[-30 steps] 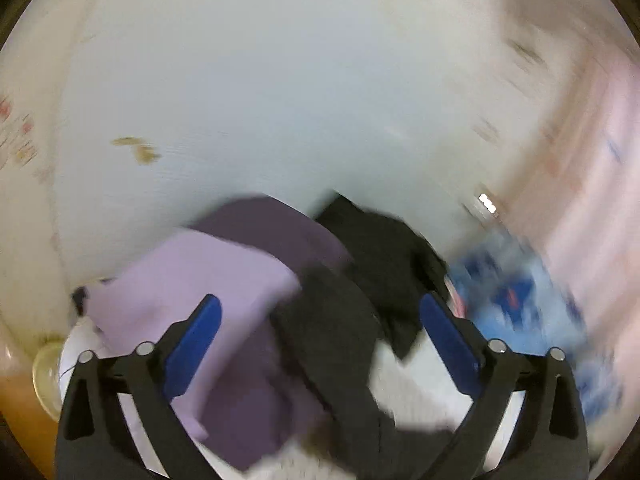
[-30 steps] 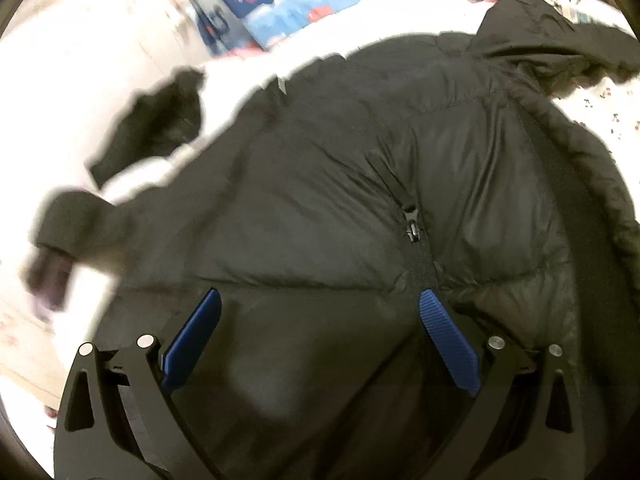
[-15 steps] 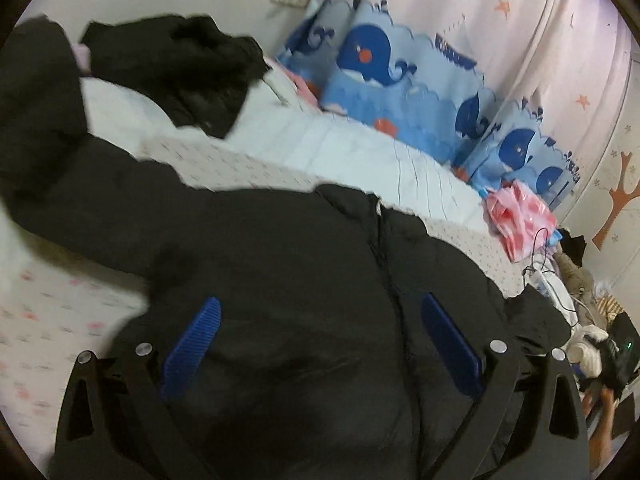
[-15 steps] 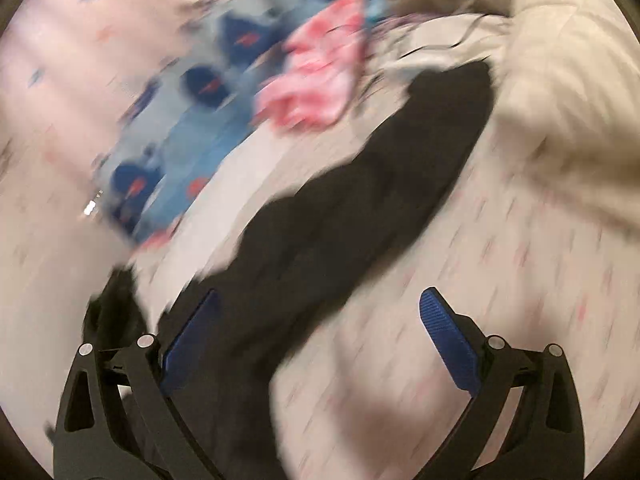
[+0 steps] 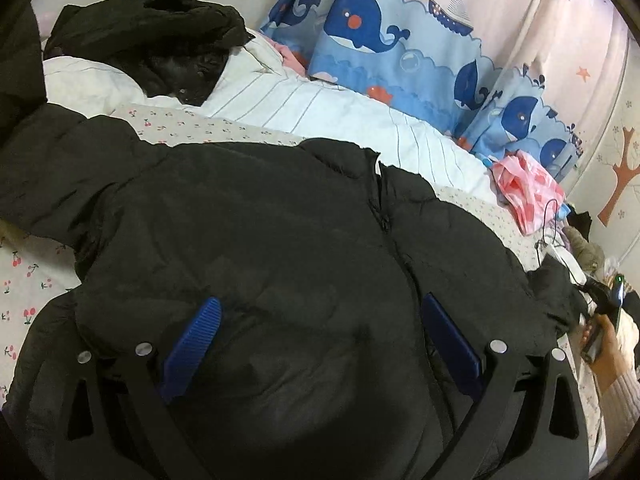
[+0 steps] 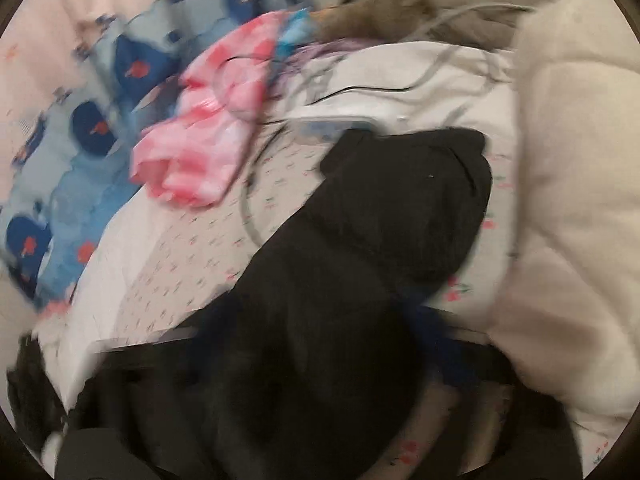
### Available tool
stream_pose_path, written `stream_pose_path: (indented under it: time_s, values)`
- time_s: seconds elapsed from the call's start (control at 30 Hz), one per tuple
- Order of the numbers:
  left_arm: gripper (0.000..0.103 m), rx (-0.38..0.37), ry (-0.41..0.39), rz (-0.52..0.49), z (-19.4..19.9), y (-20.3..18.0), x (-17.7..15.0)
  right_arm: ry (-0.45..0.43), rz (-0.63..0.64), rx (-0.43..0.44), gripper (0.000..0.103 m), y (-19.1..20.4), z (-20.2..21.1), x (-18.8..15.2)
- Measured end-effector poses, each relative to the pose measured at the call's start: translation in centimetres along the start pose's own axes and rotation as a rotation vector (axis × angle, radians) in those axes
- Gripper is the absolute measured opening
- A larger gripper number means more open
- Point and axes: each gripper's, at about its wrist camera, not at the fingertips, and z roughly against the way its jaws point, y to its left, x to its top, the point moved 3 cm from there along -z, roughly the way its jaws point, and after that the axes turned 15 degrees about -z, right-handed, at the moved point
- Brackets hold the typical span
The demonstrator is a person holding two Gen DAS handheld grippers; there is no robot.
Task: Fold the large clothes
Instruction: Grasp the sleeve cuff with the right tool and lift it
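You worked in a child's bedroom: bed [image 5: 280, 100] with cherry-print sheet [image 5: 24, 276], whale-print curtain [image 5: 400, 40], tree wall sticker [image 5: 620, 176].

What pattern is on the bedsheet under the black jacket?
Small red cherries on white bedsheet, clearest in the left wrist view beside the black jacket.

Whale-print curtain [image 5: 400, 40] behind pink plastic bag [image 5: 528, 188].

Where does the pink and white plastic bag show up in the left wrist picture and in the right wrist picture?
Left wrist view: the pink and white plastic bag lies right of centre, on the bed beside the whale curtain, beyond the black jacket.
Right wrist view: the bag is upper left, blurred, above the jacket's sleeve.
Shared landmark: the whale curtain, just behind the bag in both.
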Motion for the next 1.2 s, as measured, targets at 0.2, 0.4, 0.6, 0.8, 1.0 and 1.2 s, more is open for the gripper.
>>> stream_pose_path:
  time_s: [0.2, 0.4, 0.6, 0.8, 1.0, 1.2]
  values:
    - [0.096, -0.018, 0.002, 0.026, 0.1, 0.4, -0.2, -0.27, 0.08, 0.199, 0.004, 1.3, 11.1, 0.3]
    - [0.096, -0.023, 0.028, 0.026, -0.4, 0.4, -0.4, 0.027, -0.087, 0.156, 0.03, -4.4, 7.0, -0.4]
    - [0.096, -0.032, 0.036, 0.03, -0.5, 0.5, -0.5, 0.079, -0.241, 0.299, 0.065, -5.3, 5.6, -0.8]
    - [0.096, -0.04, 0.039, 0.038, -0.6, 0.6, -0.5, 0.001, -0.457, 0.29, 0.046, -6.2, 3.4, 1.2]
    - [0.096, -0.059, 0.04, 0.063, -0.5, 0.9, -0.4, -0.121, -0.425, 0.29, 0.003, -4.3, 5.8, 4.0]
    - [0.096, -0.075, 0.021, 0.119, 0.9, 2.1, 0.4, -0.284, 0.007, 0.303, 0.003, 7.4, 13.8, 3.3]
